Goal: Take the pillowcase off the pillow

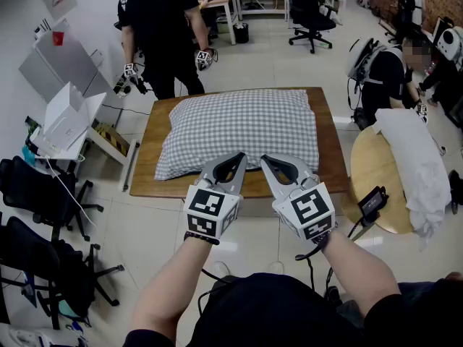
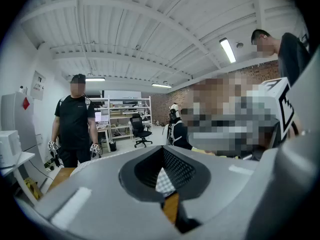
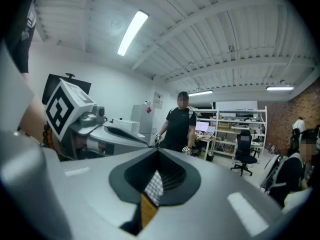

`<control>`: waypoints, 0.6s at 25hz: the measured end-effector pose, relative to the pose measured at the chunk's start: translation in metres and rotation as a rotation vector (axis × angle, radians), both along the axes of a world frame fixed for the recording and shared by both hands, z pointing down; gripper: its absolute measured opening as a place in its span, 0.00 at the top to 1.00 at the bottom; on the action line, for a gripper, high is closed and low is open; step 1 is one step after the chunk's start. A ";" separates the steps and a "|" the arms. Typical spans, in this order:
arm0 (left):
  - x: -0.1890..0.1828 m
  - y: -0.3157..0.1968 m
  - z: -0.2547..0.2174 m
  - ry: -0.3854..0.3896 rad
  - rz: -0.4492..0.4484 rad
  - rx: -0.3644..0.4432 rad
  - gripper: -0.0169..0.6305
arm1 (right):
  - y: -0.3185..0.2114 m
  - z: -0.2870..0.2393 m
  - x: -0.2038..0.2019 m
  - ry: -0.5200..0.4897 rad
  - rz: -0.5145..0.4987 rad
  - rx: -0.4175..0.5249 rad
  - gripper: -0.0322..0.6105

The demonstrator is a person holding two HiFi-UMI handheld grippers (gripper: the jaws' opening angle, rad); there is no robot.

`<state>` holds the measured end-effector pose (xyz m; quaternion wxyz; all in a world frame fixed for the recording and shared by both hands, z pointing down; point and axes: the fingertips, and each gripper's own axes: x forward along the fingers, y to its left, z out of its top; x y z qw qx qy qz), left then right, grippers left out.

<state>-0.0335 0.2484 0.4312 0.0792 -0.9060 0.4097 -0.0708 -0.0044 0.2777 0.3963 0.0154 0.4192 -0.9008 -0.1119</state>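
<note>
I hold both claws level over the near edge of the wooden table [image 1: 142,176]. My left claw [image 1: 241,157] has its jaws pressed together with nothing clamped between them. My right claw [image 1: 265,159] is the same, jaws together and empty. The two stand side by side, their tips close to each other and pointing toward the table's far side.

The pillow [image 1: 246,118] lies flat on the table and covers most of its top, leaving bare wood along the left edge and the near edge. The grey-and-white checked pillowcase [image 1: 210,147] is on the pillow and covers all of it that I can see. From the head view both claw tips sit over the pillow's near edge; I cannot tell whether they touch the cloth. Each gripper view shows a sliver of checked cloth and a strip of wood through the gap behind the closed jaws.

A person in black [image 1: 159,27] stands at the table's far left corner with a gripper in each hand. To the table's right, a round wooden table [image 1: 372,176] bears a white bundle of bedding [image 1: 419,157], and another person [image 1: 383,78] sits just beyond it.
</note>
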 end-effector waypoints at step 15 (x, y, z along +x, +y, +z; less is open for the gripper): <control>-0.010 -0.024 0.005 0.004 -0.121 0.009 0.97 | -0.019 0.022 0.000 0.017 -0.053 -0.018 0.95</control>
